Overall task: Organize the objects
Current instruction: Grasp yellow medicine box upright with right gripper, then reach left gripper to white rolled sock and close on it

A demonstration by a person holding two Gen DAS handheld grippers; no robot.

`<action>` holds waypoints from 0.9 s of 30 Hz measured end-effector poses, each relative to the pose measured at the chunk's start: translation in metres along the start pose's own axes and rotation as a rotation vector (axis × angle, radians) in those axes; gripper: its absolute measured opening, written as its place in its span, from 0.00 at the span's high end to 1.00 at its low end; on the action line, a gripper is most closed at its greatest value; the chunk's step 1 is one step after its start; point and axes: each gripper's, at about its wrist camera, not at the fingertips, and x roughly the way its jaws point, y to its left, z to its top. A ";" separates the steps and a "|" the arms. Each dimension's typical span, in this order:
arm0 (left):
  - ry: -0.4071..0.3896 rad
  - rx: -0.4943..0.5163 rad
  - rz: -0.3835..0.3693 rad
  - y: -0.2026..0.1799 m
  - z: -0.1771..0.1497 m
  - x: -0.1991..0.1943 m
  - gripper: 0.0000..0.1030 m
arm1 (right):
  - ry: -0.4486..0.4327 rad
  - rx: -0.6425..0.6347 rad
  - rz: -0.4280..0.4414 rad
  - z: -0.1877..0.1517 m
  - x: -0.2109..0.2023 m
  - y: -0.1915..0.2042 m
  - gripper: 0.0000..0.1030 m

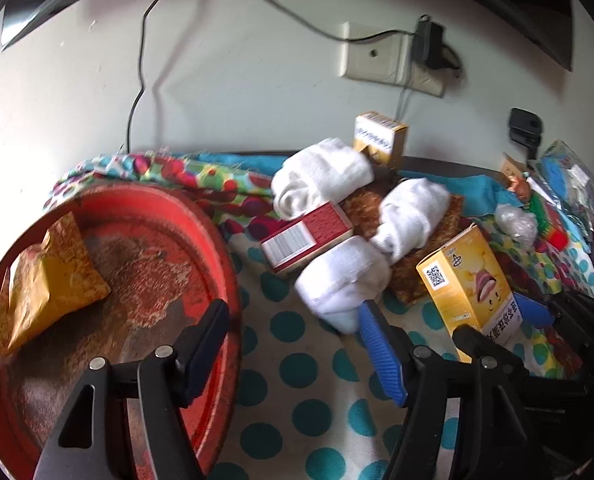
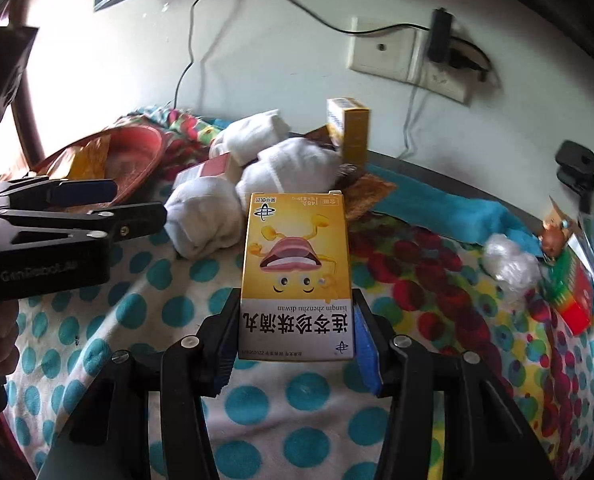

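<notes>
right wrist: yellow cartoon-mouth box (image 2: 296, 272)

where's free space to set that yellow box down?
Bare spots: the red tray right of the yellow packet, and the dotted cloth between tray and yellow box. Crowded: white sock rolls and red box behind.

Yellow box (image 2: 297, 276), red tray (image 1: 213, 240), white socks (image 1: 345, 280), teal-dotted cloth (image 2: 137, 312)
</notes>
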 end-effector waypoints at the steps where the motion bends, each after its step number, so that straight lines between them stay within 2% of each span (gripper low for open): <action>1: -0.014 0.010 -0.013 -0.003 0.001 -0.003 0.33 | 0.001 0.010 -0.008 -0.001 -0.001 -0.005 0.54; 6: -0.050 0.077 -0.075 -0.020 -0.002 -0.006 0.32 | 0.019 0.081 0.007 -0.008 -0.004 -0.028 0.54; 12: 0.025 0.086 0.007 -0.024 -0.008 0.020 0.32 | 0.029 0.080 0.032 -0.008 0.000 -0.028 0.54; 15: 0.015 0.108 0.041 -0.028 -0.009 0.022 0.32 | 0.037 0.074 0.040 -0.008 0.002 -0.027 0.54; 22: 0.051 0.128 0.051 -0.035 -0.008 0.032 0.32 | 0.055 0.062 0.042 -0.008 0.006 -0.025 0.54; 27: 0.039 0.141 -0.002 -0.040 -0.006 0.033 0.32 | 0.063 0.050 0.031 -0.008 0.008 -0.022 0.54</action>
